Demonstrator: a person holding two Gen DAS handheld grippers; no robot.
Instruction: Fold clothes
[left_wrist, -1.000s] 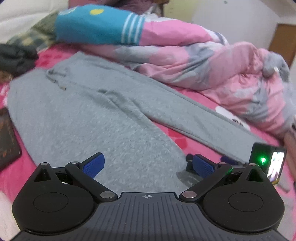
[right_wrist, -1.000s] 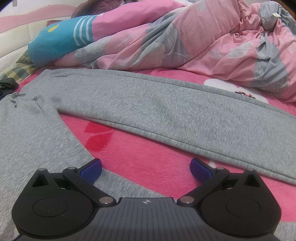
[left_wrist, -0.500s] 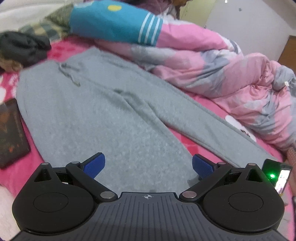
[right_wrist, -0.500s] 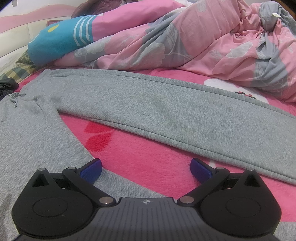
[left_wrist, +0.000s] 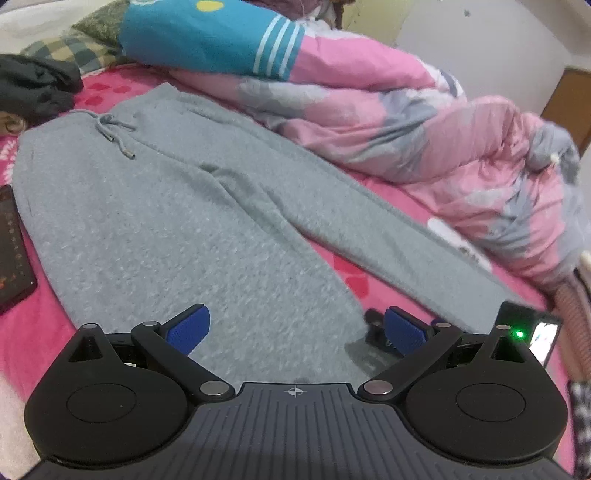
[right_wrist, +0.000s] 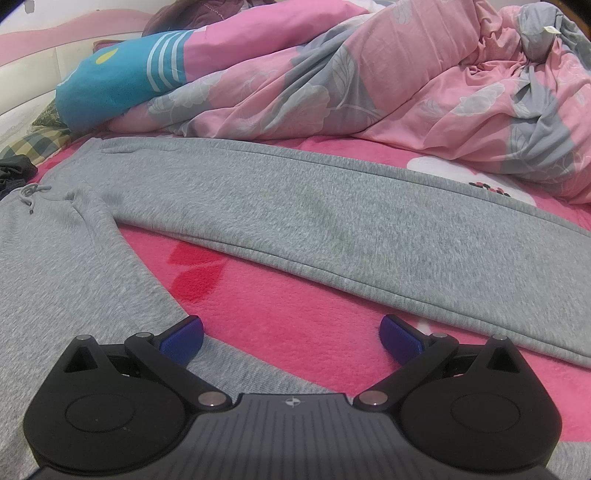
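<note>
Grey sweatpants (left_wrist: 177, 221) lie flat on the pink bed, legs spread apart, waistband and drawstring (left_wrist: 114, 134) at the far left. My left gripper (left_wrist: 295, 328) is open and empty, hovering over the near leg's lower part. In the right wrist view the far leg (right_wrist: 332, 221) stretches across the middle and the near leg (right_wrist: 74, 266) runs down the left. My right gripper (right_wrist: 291, 338) is open and empty, low over the pink sheet between the legs, its left fingertip (right_wrist: 183, 334) at the near leg's edge.
A rumpled pink and grey duvet (left_wrist: 424, 140) and a blue striped pillow (left_wrist: 207, 37) lie behind the pants. A dark garment (left_wrist: 33, 88) sits far left. A dark flat device (left_wrist: 11, 251) lies at the left edge. The other gripper with a green light (left_wrist: 517, 332) shows at right.
My left gripper has risen and pulled back, so more of the pants and waistband shows. The right gripper has not moved.
</note>
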